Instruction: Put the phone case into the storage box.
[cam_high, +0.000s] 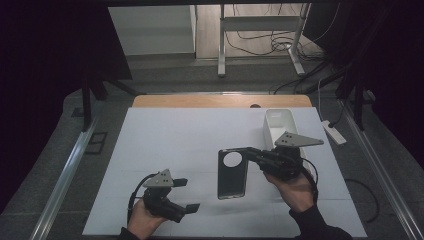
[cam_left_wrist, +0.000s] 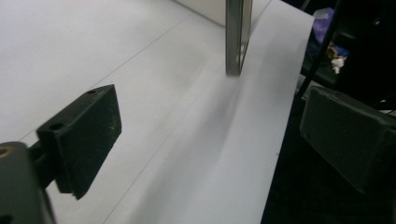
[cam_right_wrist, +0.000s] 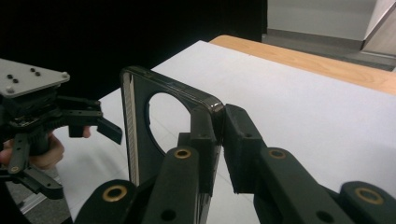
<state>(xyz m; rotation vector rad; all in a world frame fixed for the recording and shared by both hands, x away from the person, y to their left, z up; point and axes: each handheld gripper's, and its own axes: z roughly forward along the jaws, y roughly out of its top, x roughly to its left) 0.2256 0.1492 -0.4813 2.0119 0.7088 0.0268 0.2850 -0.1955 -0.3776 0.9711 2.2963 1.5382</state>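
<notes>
The phone case hung in the right claw, pinched at its top corner beside the round camera hole, with the rest of it reaching away from the jaws toward the left claw. In the right gripper view the case stood on edge between the two black jaws, which were clenched on its rim. It appeared lifted off the white mat; the left gripper view showed its lower end with a faint shadow beneath, though whether it cleared the mat entirely I cannot tell.

The left claw sat well apart from the case, on the near side of it, jaws spread wide with nothing between them. So it had let go, and the case rested with the right claw alone.

Beyond the right claw, on its far side, stood a white bin, open at the top.

The step in hand looked like a handover just finished, the case now carried single-handed. The next move likely called for swinging the case toward the bin, keeping the pinch firm since the grip was only on one corner and the long case could pivot or slip. The left claw needed to keep clear.
</notes>
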